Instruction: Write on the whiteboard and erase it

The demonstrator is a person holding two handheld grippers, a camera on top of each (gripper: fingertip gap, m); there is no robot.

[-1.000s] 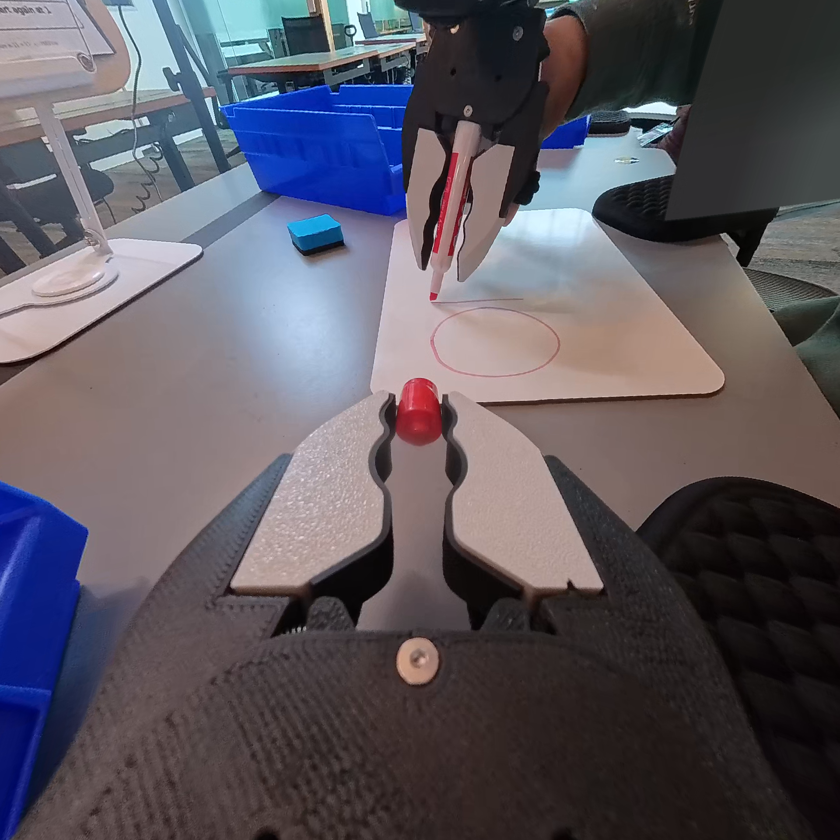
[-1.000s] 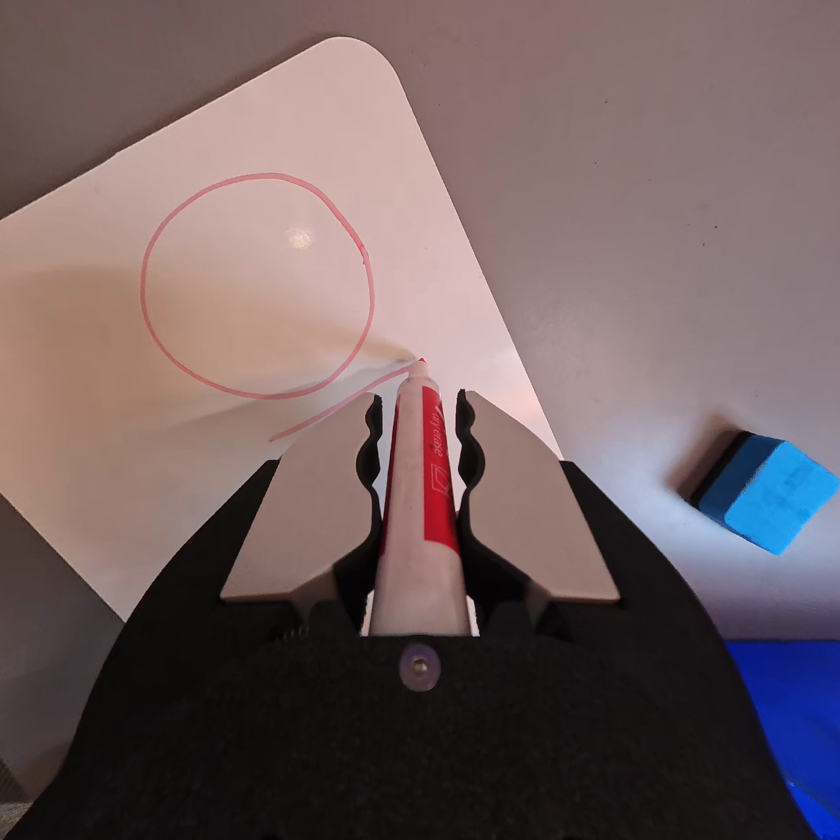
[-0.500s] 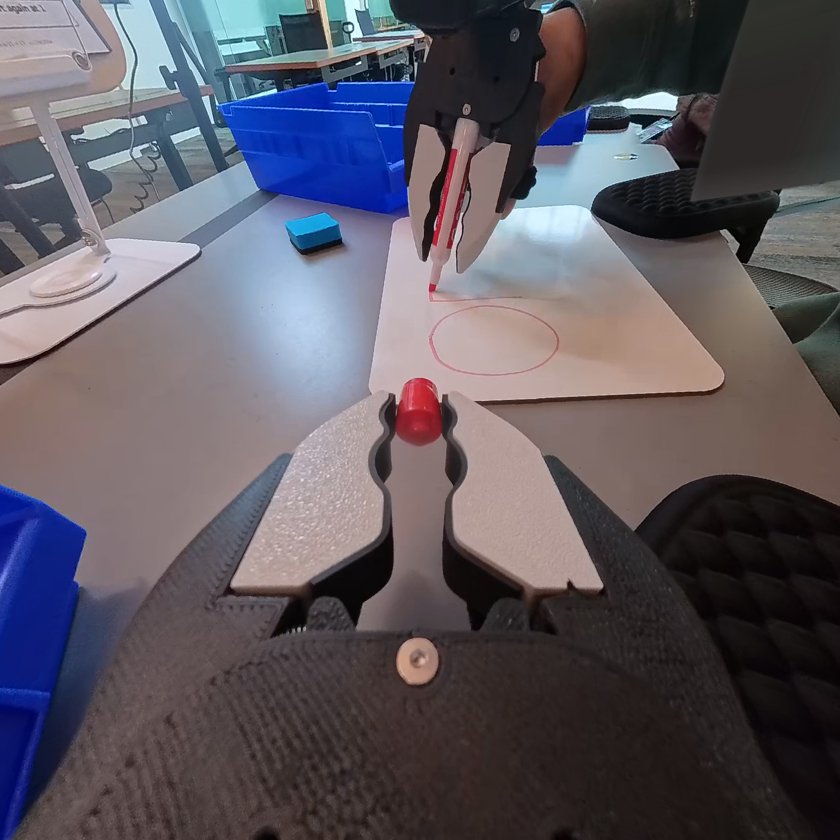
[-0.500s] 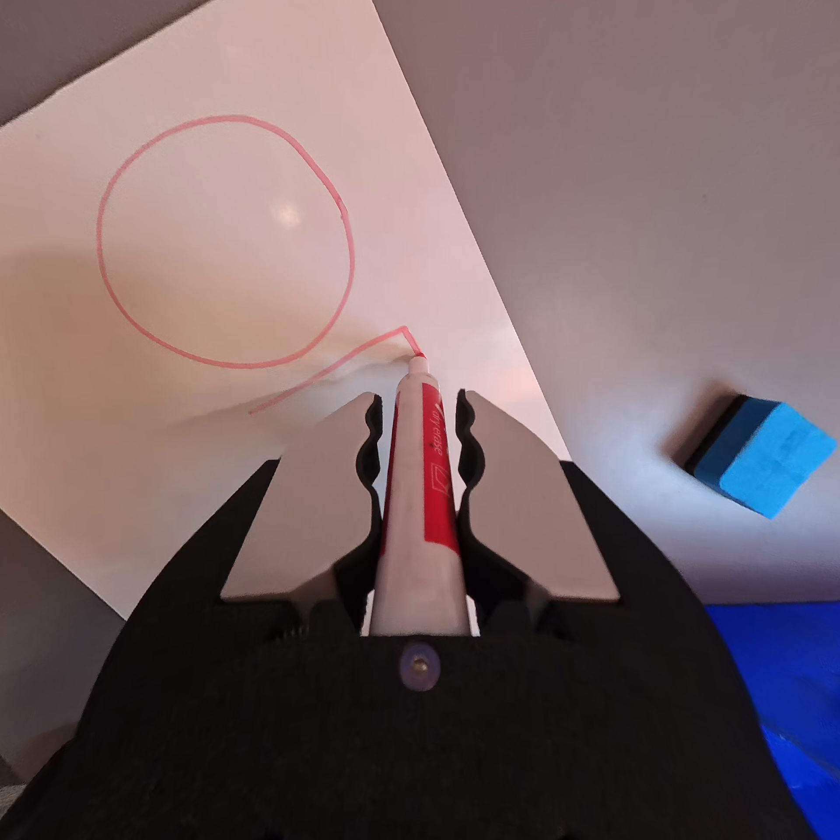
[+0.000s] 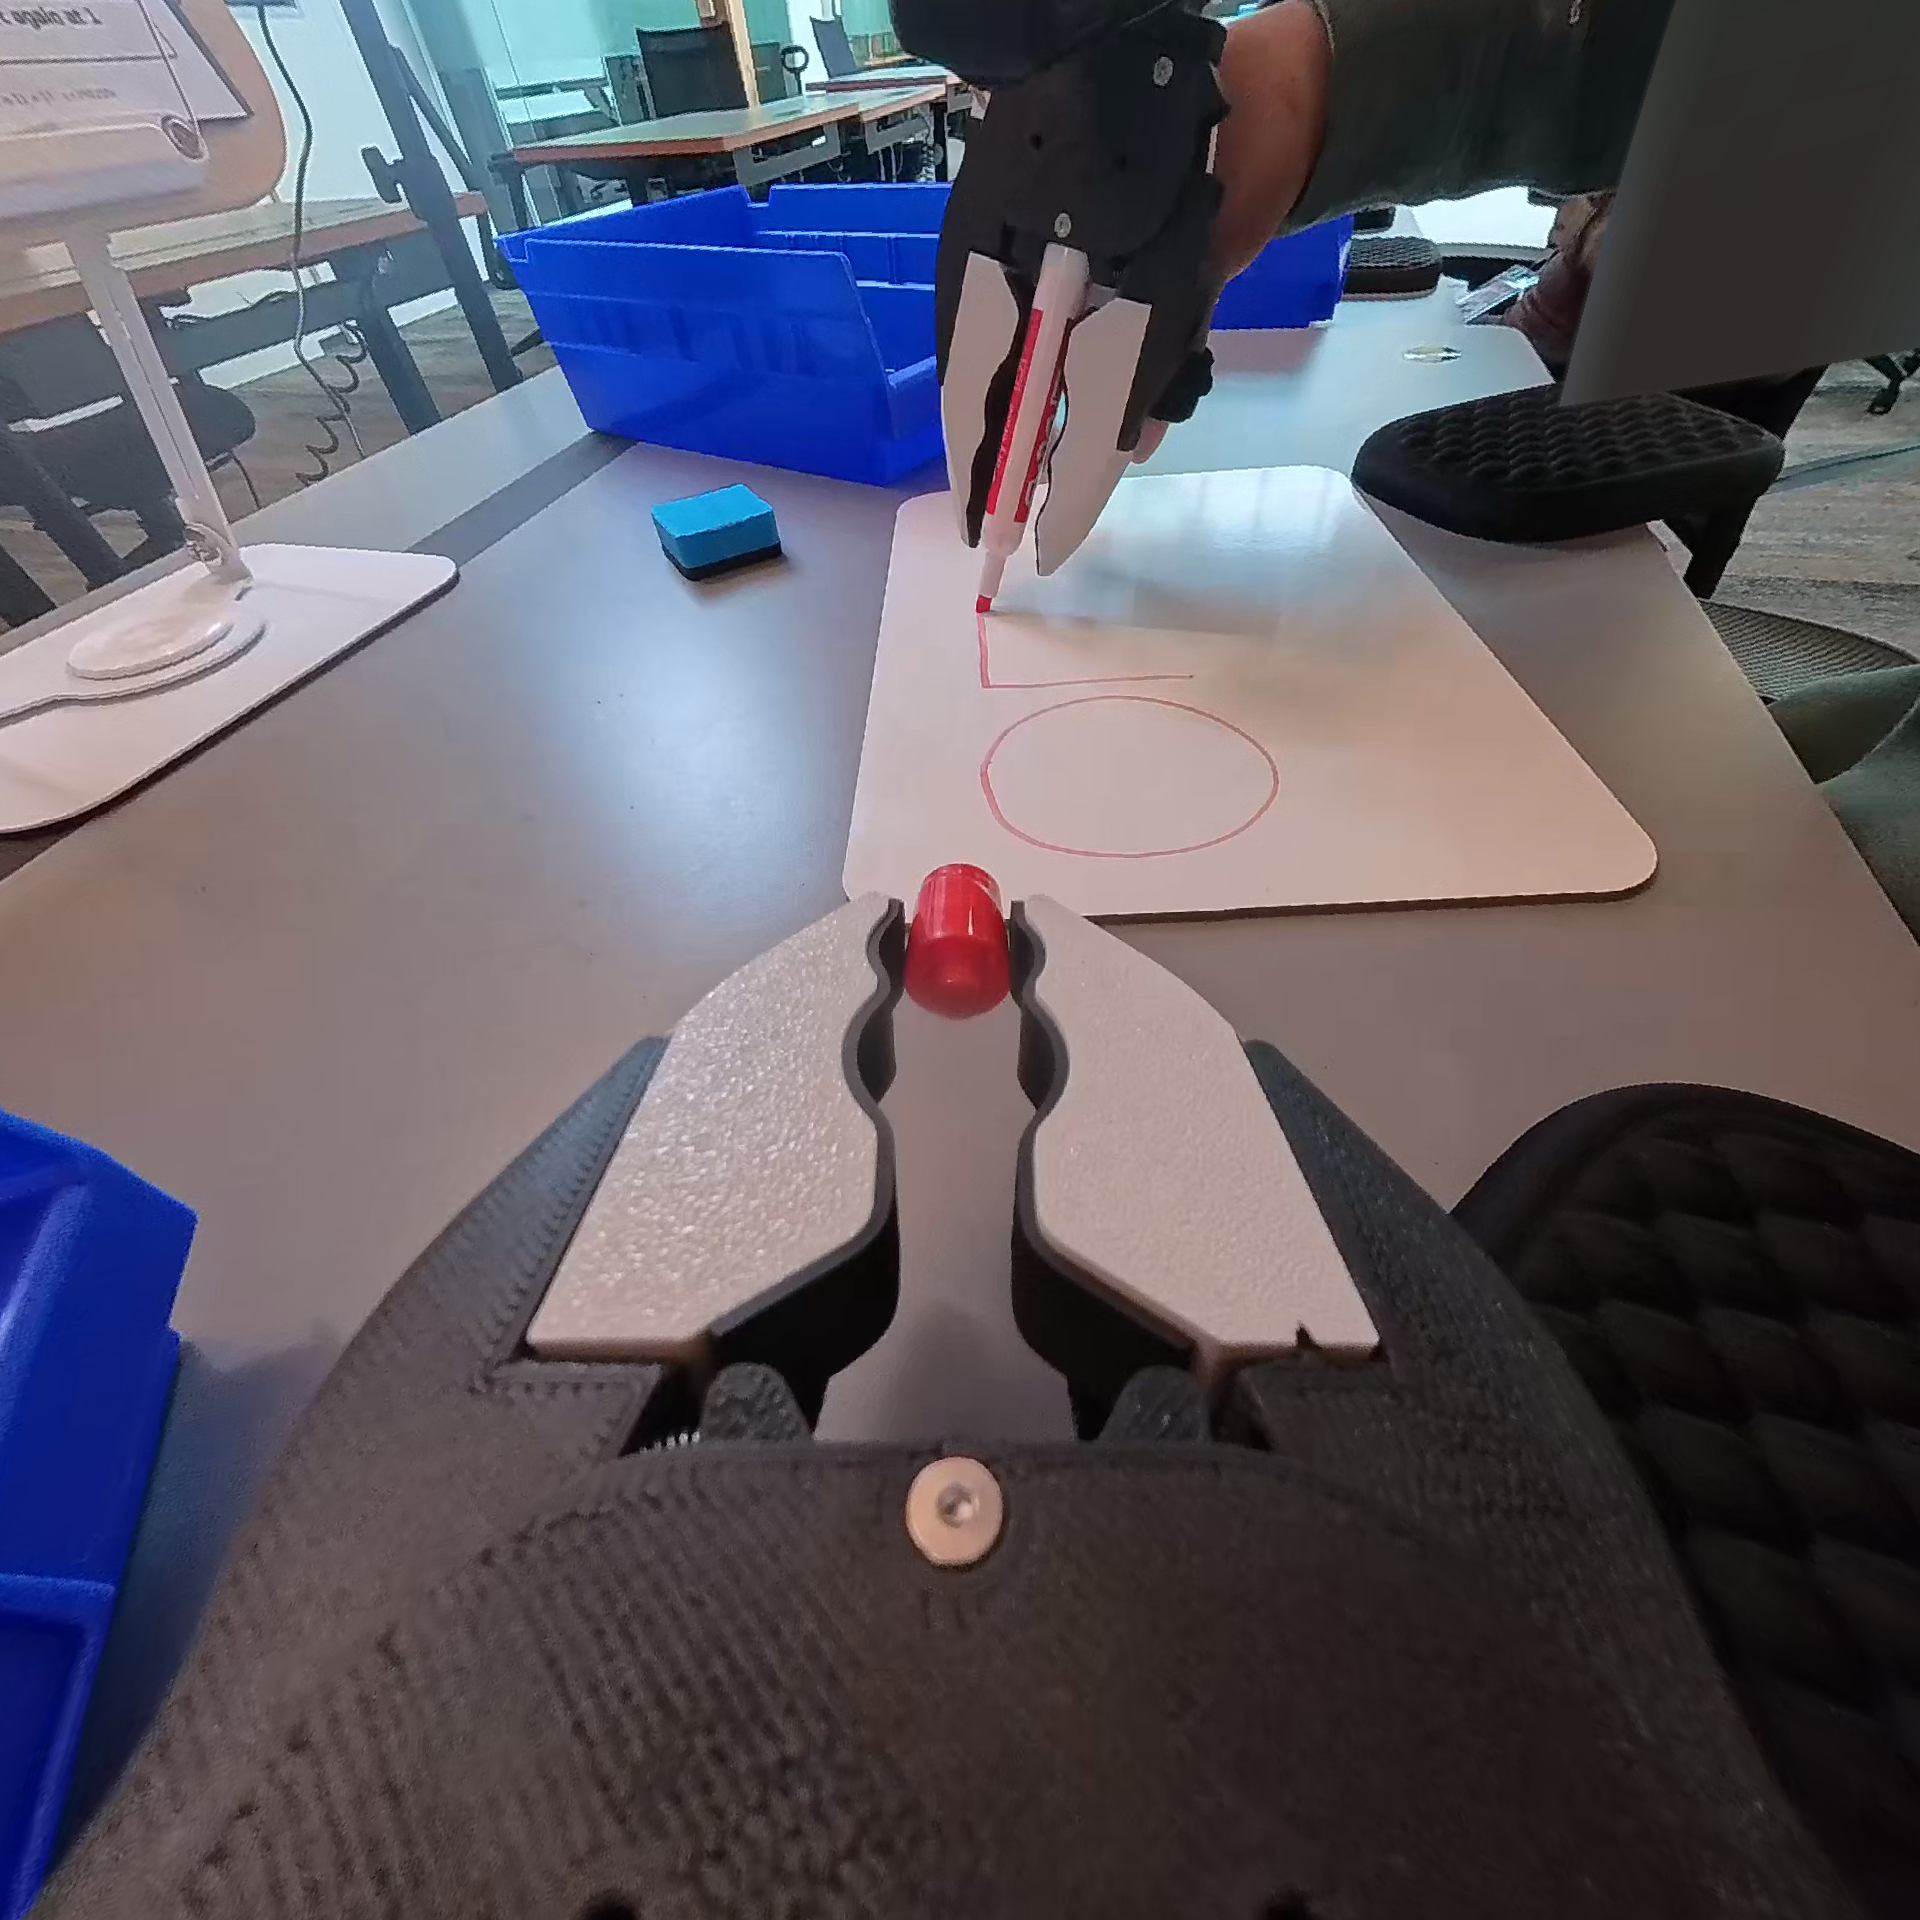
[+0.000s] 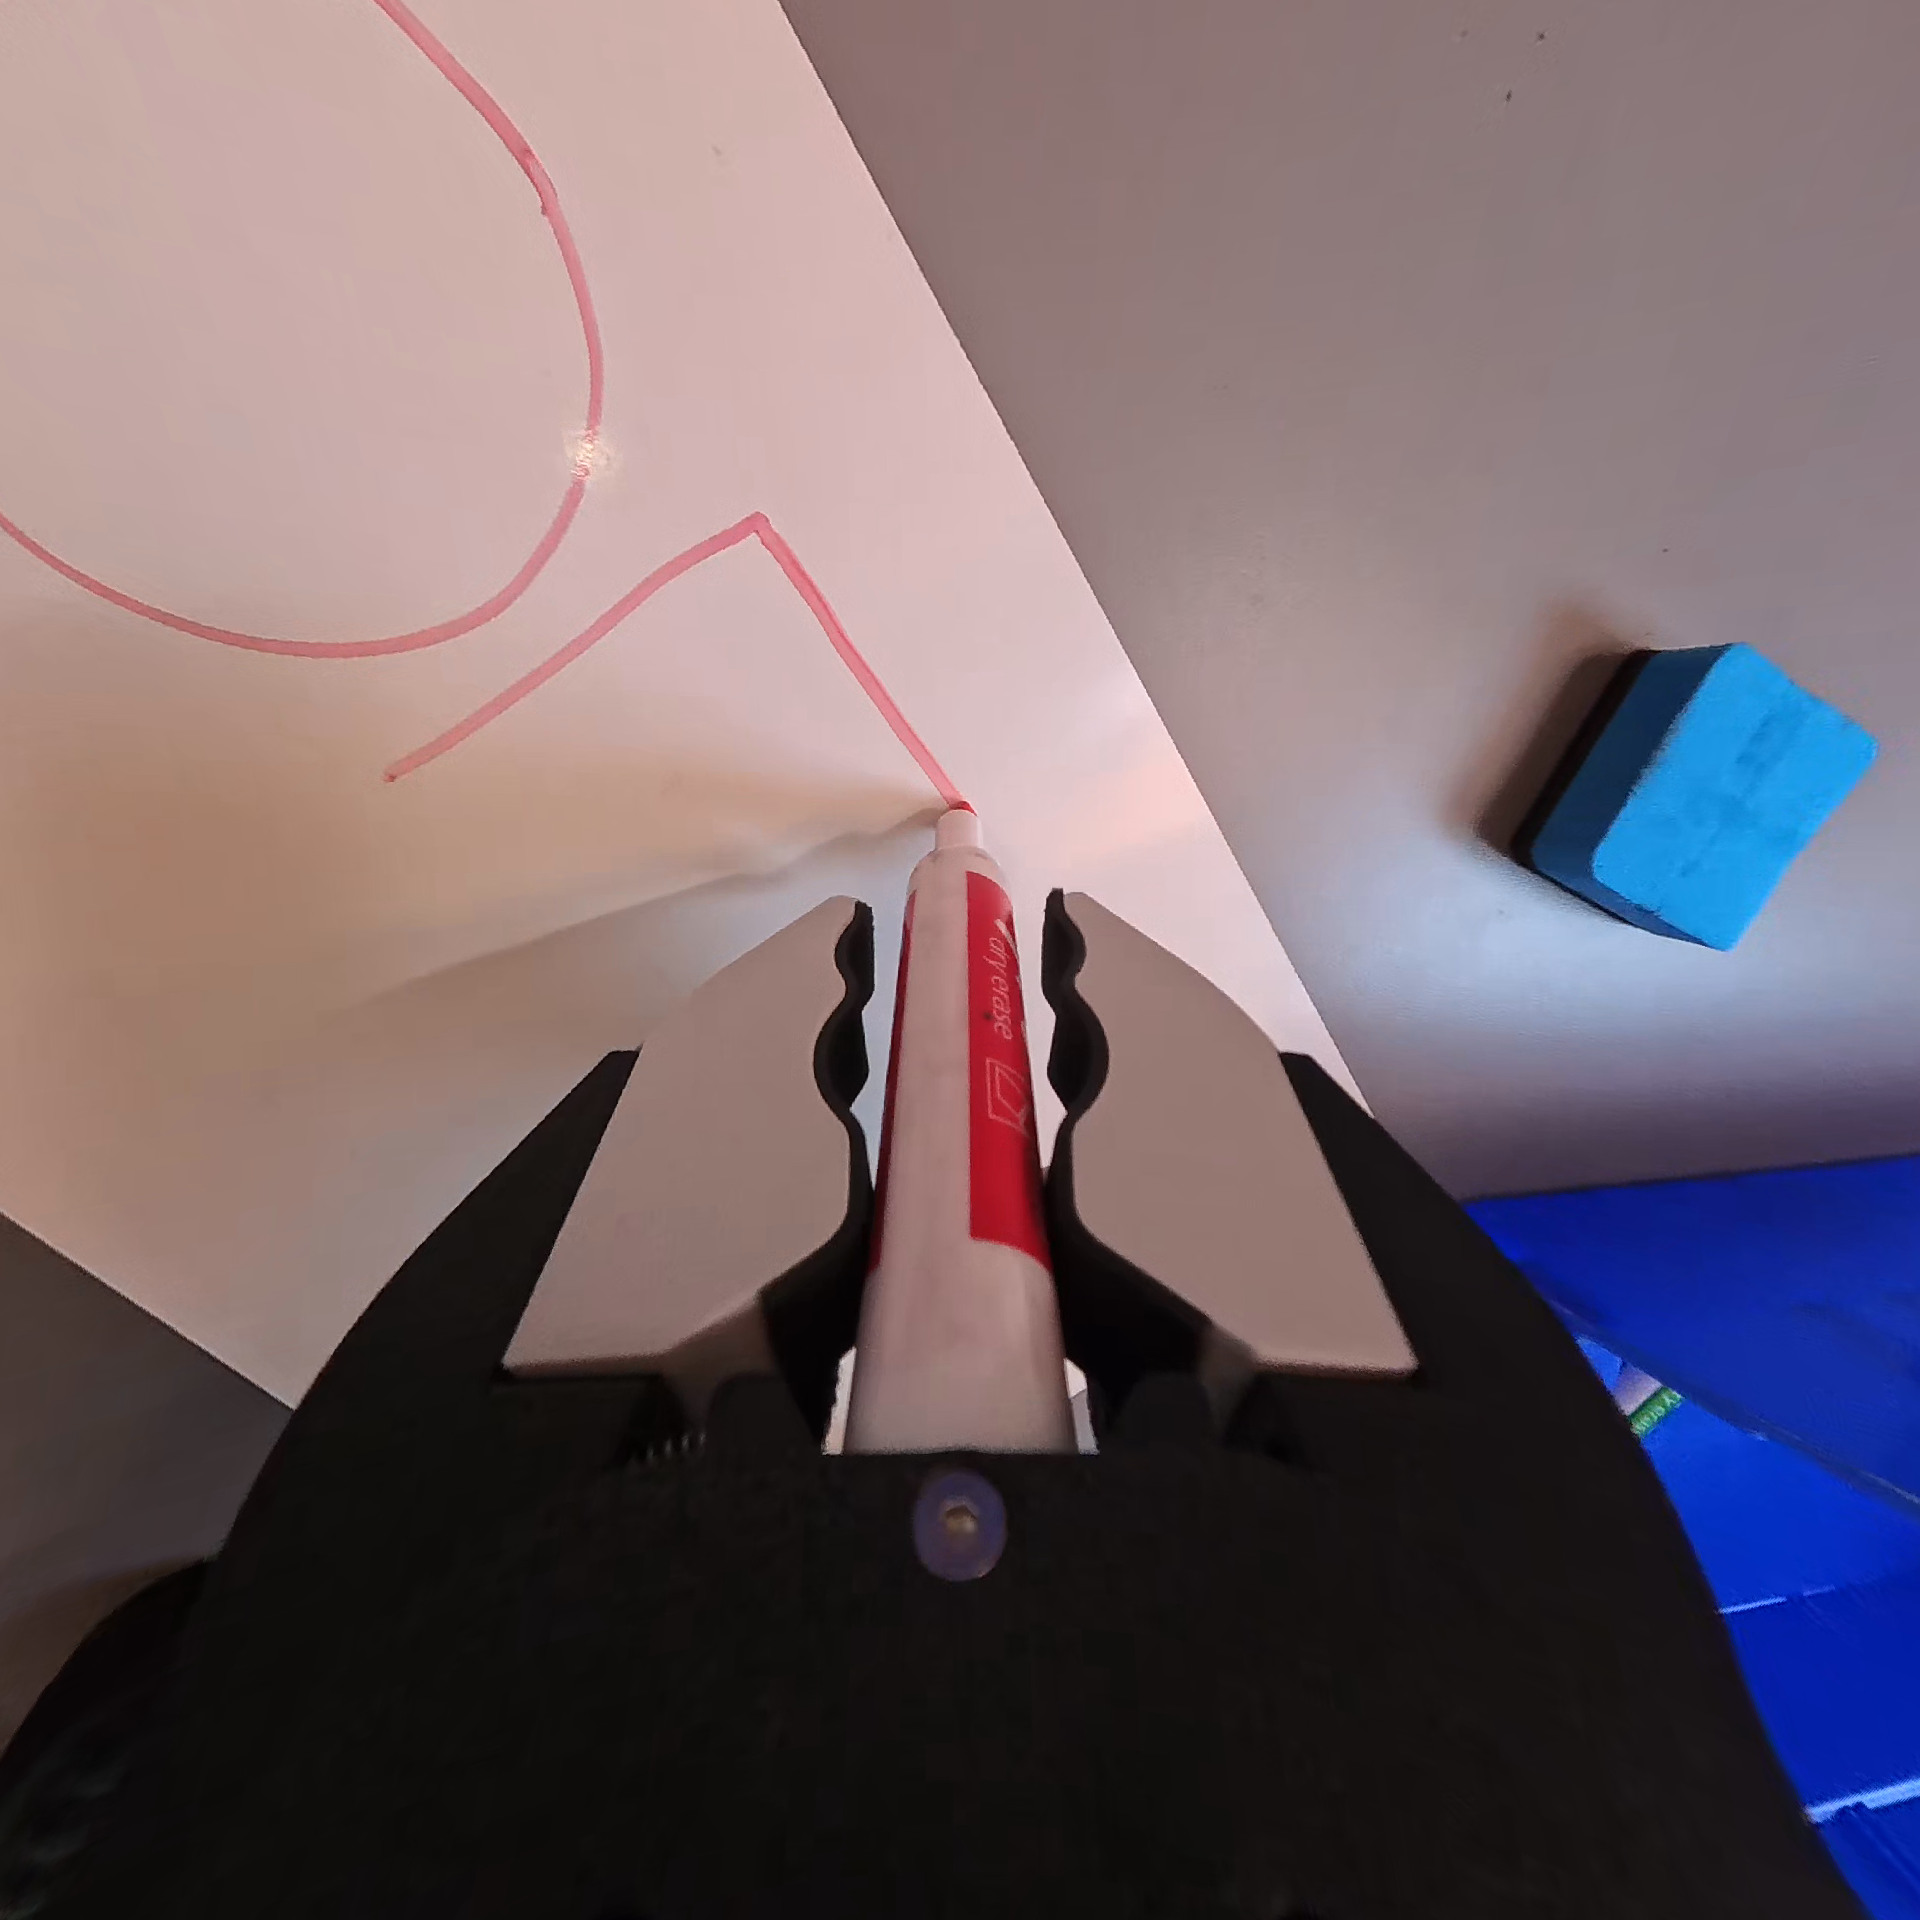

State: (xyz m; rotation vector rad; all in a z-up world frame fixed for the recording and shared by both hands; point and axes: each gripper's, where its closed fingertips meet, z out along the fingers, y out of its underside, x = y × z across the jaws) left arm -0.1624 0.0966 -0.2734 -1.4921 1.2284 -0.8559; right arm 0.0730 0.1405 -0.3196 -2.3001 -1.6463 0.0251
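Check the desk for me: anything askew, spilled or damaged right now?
Nothing stands out. The whiteboard lies flat, the marker sits straight in the right gripper with its tip on the board, the cap is held in the left gripper, and the eraser rests on the desk beside the board.

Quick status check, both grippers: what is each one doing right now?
Left gripper: shut on the red marker cap, held above the table.
Right gripper: shut on the red marker, tip touching the whiteboard.
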